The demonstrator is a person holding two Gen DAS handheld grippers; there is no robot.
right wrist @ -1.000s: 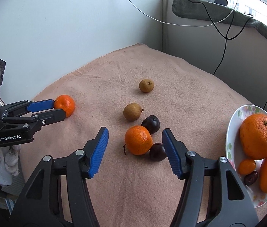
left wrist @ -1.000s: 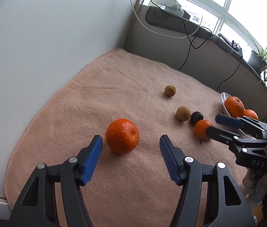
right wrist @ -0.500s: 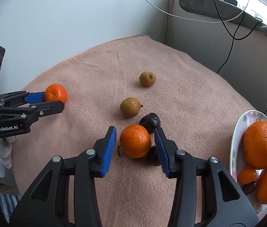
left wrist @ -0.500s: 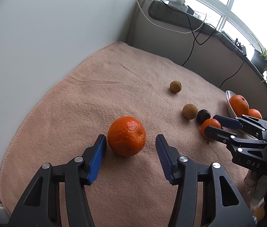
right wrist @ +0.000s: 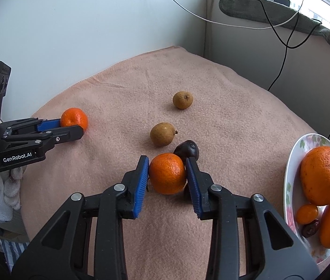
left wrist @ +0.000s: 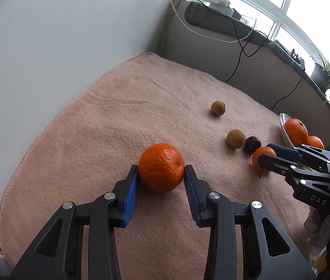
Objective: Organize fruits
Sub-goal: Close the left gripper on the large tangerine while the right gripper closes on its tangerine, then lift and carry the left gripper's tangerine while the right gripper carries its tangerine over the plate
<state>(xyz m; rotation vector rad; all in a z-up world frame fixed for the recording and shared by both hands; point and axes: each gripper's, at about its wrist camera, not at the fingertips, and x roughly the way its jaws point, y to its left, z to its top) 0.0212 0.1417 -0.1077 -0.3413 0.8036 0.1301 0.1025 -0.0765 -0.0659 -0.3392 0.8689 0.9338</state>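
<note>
Two pebbled orange mandarins on the peach cloth (right wrist: pixel 235 121) covering the bench. Left tongs (left wrist: pixel 161 175) clamped on the left mandarin (left wrist: pixel 161 167); right tongs (right wrist: pixel 167 163) clamped on the right mandarin (right wrist: pixel 167 173). Beside it: two brown fruits (right wrist: pixel 162 134), one dark fruit (right wrist: pixel 186 149). Floral plate (right wrist: pixel 291 168): two large oranges, one small orange fruit, one dark fruit.
</note>
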